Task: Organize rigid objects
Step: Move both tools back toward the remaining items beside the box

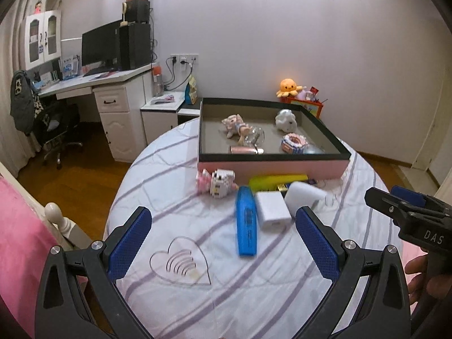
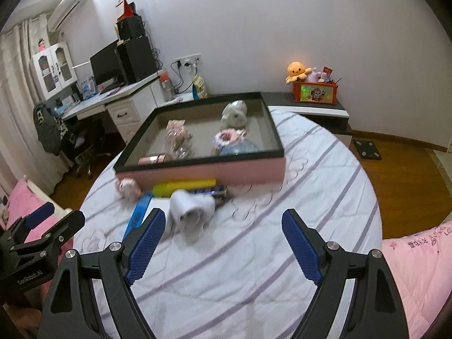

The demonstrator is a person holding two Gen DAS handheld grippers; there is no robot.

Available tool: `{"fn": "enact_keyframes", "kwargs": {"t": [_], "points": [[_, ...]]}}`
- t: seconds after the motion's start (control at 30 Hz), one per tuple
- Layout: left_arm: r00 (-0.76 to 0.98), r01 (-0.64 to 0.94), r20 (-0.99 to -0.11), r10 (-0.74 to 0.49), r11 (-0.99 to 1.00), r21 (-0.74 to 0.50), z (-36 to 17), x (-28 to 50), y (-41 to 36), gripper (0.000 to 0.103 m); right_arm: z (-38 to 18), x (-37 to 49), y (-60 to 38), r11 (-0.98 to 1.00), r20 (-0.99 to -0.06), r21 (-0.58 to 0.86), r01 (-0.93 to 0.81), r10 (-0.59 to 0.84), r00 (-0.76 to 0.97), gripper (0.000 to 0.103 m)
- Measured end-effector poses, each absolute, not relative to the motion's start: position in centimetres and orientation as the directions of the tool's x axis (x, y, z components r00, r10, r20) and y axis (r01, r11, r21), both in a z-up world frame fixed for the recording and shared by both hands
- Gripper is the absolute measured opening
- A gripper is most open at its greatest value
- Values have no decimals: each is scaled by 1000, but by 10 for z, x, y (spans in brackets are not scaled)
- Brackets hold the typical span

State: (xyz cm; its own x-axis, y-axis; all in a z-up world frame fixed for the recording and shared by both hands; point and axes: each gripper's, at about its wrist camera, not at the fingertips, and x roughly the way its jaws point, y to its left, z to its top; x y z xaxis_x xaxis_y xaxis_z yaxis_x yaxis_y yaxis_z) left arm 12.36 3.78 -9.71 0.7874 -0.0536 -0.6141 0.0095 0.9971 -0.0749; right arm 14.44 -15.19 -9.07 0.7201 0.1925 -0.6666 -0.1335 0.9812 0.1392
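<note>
Your blue bar (image 1: 246,223), white block (image 1: 273,209) and white dryer-shaped thing (image 2: 189,207) lie on the striped bed (image 1: 180,220), just beyond your left gripper (image 1: 223,243) and far-left of your right gripper (image 2: 223,244). Both grippers gape wide, gripping nothing. Farther off sits the pink-sided tray (image 1: 271,166). Your right gripper's body reads "DAS"; the left one's reads "GenRobot.AI".

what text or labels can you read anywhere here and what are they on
"DAS": on the right hand-held gripper, body side, seen from the left wrist.
"GenRobot.AI": on the left hand-held gripper, seen from the right wrist.
Embroidered writing on the pink quilt: too blurred to read.
Print on the red picture box and the blue device: too small to read.
</note>
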Motion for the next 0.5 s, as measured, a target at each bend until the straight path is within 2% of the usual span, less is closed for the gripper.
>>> {"fn": "enact_keyframes", "kwargs": {"t": [0.27, 0.5], "points": [[796, 18, -602, -61, 997, -77, -93, 116, 35, 103, -91, 137, -148, 981, -669, 132, -141, 194, 718, 86], [774, 24, -630, -62, 997, -69, -104, 124, 31, 103, -97, 139, -148, 981, -688, 134, -140, 194, 699, 86]]}}
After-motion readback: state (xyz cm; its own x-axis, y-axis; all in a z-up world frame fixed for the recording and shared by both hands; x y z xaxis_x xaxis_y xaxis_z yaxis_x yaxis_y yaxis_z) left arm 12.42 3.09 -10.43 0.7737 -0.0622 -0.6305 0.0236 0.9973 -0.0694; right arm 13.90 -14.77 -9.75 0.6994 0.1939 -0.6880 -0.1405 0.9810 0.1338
